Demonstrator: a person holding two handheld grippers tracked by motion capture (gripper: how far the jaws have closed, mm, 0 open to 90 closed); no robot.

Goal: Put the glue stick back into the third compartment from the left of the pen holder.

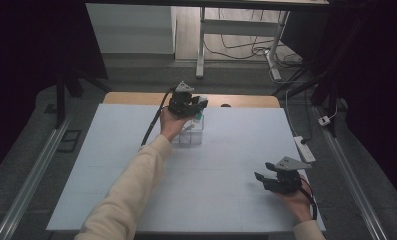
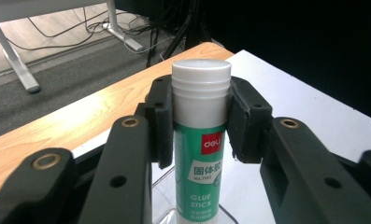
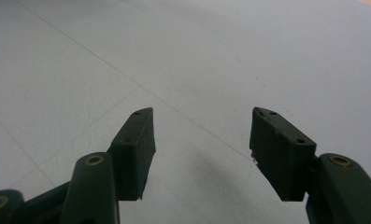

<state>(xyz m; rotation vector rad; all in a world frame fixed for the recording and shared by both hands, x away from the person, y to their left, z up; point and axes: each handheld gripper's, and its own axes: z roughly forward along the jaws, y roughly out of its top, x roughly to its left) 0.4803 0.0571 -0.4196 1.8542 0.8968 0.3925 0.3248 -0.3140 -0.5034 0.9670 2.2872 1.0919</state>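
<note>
High view first: the left gripper [image 1: 188, 103] is seen at the far side of the white table [image 1: 226, 200], right over a small clear plastic box [image 1: 190, 134]. A bit of green from the glue stick [image 1: 199, 117] peeks out under the jaws, so the stick looks to be held above or partly inside that box; which of the two can't really be told from up here. The right gripper [image 1: 271, 180] is parked near the front right corner, well apart from everything.

Left gripper view: this is where it gets clear. The glue stick [image 2: 201, 140] is clamped upright between the two black pads, pinched just below its white cap. The bottom of the stick is seen against a clear plastic edge, presumably the box wall. Whether it already rests on the box floor is hidden.

Right gripper view: the jaws are spread wide with nothing between them, only bare table [image 3: 174, 56] underneath.

So judged from all that, the pickup is done and the stick has been carried to the box. What's probably left: lowering it in fully, letting go, and pulling the hand away.
</note>
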